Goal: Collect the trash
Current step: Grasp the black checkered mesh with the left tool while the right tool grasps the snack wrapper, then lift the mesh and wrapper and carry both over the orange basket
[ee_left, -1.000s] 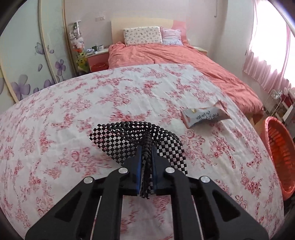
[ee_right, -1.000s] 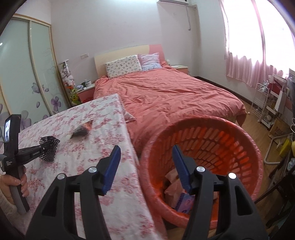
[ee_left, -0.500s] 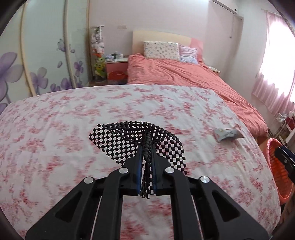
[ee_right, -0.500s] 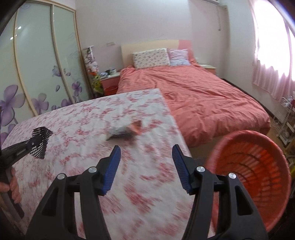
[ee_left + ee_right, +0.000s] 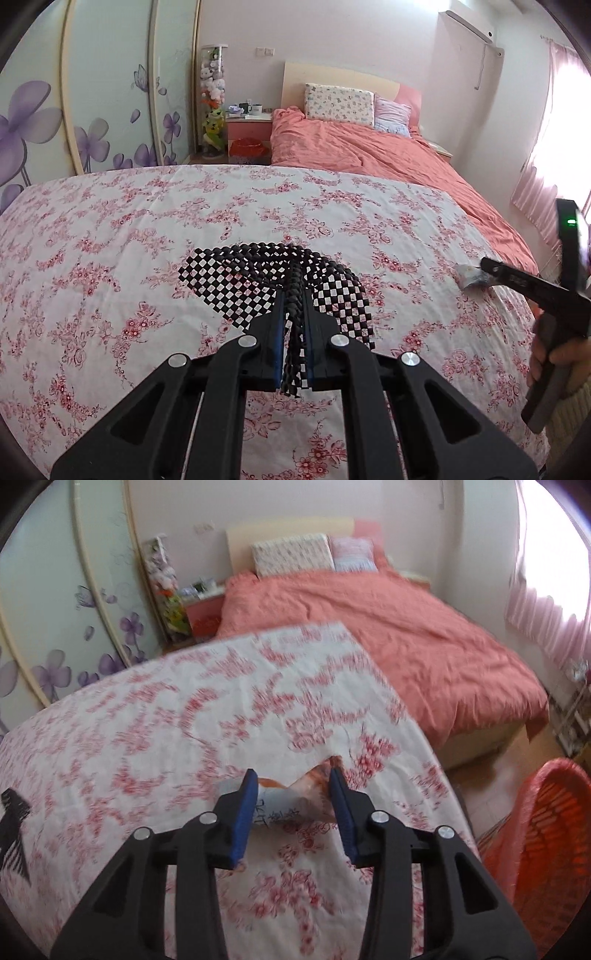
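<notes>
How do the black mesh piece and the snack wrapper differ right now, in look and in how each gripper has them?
The black mesh piece is an open checkered net; the snack wrapper is a printed white and orange packet. The left gripper is clamped on the mesh; the right gripper, its jaws just closing, only straddles the wrapper, which lies on the floral cloth. Both are limp and light.

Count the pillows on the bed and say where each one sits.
2. A floral pillow leans against the headboard; a smaller striped pillow sits beside it, toward the window side. More could be hidden under the coral duvet.
</notes>
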Action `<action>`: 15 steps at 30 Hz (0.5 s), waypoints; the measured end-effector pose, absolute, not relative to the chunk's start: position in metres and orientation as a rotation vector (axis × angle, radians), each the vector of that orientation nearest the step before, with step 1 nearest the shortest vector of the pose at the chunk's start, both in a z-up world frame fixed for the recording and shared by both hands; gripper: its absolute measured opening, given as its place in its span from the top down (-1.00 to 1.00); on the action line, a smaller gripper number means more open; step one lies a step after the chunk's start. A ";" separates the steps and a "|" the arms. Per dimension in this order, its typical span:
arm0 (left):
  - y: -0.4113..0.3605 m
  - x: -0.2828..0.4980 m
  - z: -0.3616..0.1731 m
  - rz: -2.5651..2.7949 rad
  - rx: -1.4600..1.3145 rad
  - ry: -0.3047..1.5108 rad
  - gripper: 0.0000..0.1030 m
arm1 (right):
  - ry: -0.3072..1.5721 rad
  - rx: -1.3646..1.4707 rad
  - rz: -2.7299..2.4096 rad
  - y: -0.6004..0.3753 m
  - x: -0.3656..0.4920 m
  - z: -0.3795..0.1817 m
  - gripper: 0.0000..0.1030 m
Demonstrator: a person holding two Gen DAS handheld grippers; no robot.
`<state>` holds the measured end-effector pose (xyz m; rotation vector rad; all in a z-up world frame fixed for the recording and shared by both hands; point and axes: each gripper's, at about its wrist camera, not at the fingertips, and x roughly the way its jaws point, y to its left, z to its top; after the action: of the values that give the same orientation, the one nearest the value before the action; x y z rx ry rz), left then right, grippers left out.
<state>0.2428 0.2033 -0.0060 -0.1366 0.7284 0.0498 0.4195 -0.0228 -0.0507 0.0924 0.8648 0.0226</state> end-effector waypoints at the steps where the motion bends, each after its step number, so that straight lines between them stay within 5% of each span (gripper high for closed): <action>1: 0.204 0.242 -0.007 0.047 -0.138 0.729 0.84 | 0.862 0.098 0.024 -0.025 0.419 -0.053 0.08; 8: 0.205 0.245 -0.012 0.035 -0.148 0.739 0.84 | 0.853 0.034 0.048 -0.023 0.411 -0.057 0.29; 15: 0.198 0.243 -0.014 0.020 -0.147 0.750 0.84 | 0.862 0.044 0.056 -0.030 0.410 -0.058 0.78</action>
<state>0.2434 0.1985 -0.0136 -0.1466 0.7501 0.0202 0.4095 -0.0303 -0.0581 0.0442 0.8618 0.0564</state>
